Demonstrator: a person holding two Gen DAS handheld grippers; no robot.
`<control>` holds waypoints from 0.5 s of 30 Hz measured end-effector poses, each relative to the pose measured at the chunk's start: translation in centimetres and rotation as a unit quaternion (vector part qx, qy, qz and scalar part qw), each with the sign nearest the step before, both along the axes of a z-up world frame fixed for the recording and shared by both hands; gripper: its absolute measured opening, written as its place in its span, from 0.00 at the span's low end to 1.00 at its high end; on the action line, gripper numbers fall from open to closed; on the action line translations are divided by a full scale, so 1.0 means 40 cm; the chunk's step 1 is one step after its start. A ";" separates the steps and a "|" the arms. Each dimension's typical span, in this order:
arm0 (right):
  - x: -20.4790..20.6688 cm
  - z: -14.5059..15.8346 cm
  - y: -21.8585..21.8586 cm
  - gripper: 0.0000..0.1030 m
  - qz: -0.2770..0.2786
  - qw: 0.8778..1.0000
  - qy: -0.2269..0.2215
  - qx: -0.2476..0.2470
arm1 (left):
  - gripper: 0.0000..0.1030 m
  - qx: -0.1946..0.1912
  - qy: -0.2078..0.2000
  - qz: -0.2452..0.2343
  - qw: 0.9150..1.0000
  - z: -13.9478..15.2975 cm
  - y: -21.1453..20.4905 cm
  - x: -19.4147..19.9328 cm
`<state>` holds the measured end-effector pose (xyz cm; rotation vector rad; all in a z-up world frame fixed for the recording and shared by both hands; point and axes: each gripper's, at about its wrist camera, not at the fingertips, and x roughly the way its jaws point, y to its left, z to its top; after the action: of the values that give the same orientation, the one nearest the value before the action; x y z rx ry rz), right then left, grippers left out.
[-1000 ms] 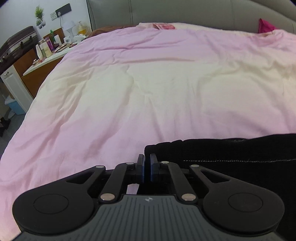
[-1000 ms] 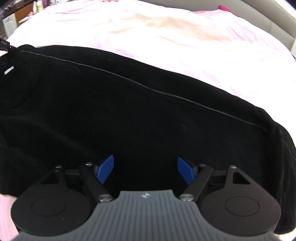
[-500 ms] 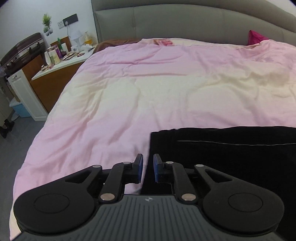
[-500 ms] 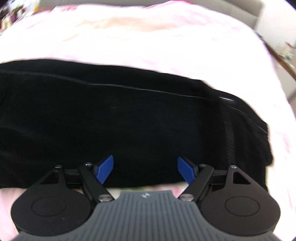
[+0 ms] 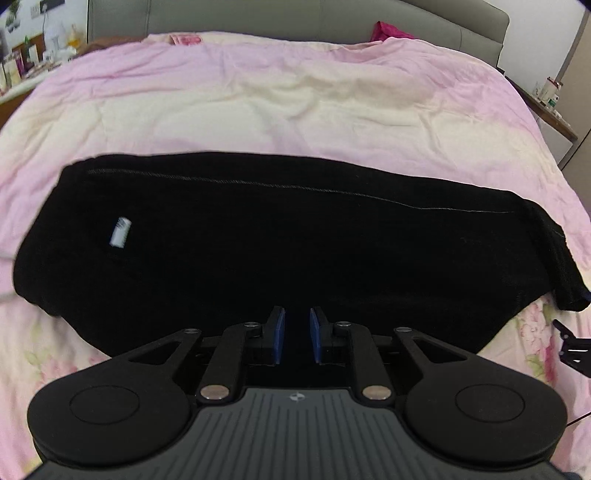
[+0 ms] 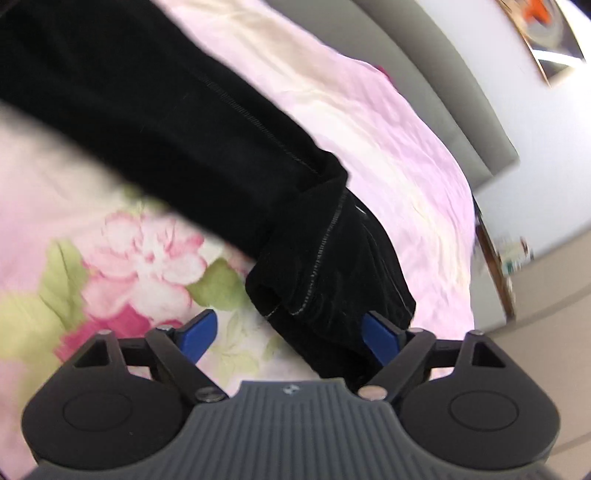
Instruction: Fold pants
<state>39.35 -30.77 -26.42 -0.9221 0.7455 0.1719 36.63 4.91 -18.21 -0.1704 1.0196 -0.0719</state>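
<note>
Left wrist view shows the black pants (image 5: 295, 240) lying as a long band across the pink duvet (image 5: 295, 103), nearer its foot edge than the grey headboard (image 5: 295, 18), one end toward the left edge of the bed and the cuffed end toward the right edge. The left gripper (image 5: 297, 339) hangs over the near border of the cloth; its jaws have just been opening and now stand a little apart, with nothing pinched between the blue pads.

From the right wrist view, the right gripper (image 6: 290, 334) is at the cuffed end, where the fabric bunches into loose rolls over the flower print of the bedding. Its jaws have just been closing but are wide apart; the bunched hem sits between them, against or very near the right-hand pad, while the other pad is clear of it, so no grip is made yet.

The cloth looks soft, thick and limp, probably a knit or velvety weave: light, not slippery, and apt to sag and crease wherever it is unsupported. A pinch through all layers at the hem corner, matched by one at the opposite end, would likely carry the fold best.

A small white tag (image 5: 120, 232) shows near the left end; any writing on it is too blurred to read.
</note>
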 end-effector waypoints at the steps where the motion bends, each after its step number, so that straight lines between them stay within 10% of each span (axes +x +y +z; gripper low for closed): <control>1: 0.003 -0.008 -0.013 0.48 0.013 1.000 0.006 -0.005 | 0.20 -0.003 0.003 0.002 1.000 -0.009 -0.018 -0.004; 3: 0.014 0.001 -0.027 0.23 0.030 0.999 0.022 -0.010 | 0.20 0.002 0.012 0.002 1.000 -0.024 -0.046 -0.011; 6: 0.049 0.073 -0.064 0.10 0.025 0.997 0.053 0.041 | 0.20 0.008 0.021 0.003 1.000 -0.046 -0.067 -0.014; 15: 0.419 0.266 -0.340 0.02 -0.115 0.979 0.018 0.169 | 0.20 -0.001 0.039 0.061 0.997 -0.107 -0.072 -0.011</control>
<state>56.12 -44.36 -15.77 -0.5062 0.8211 0.1058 36.21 2.02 -22.49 -0.2378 1.0848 0.0453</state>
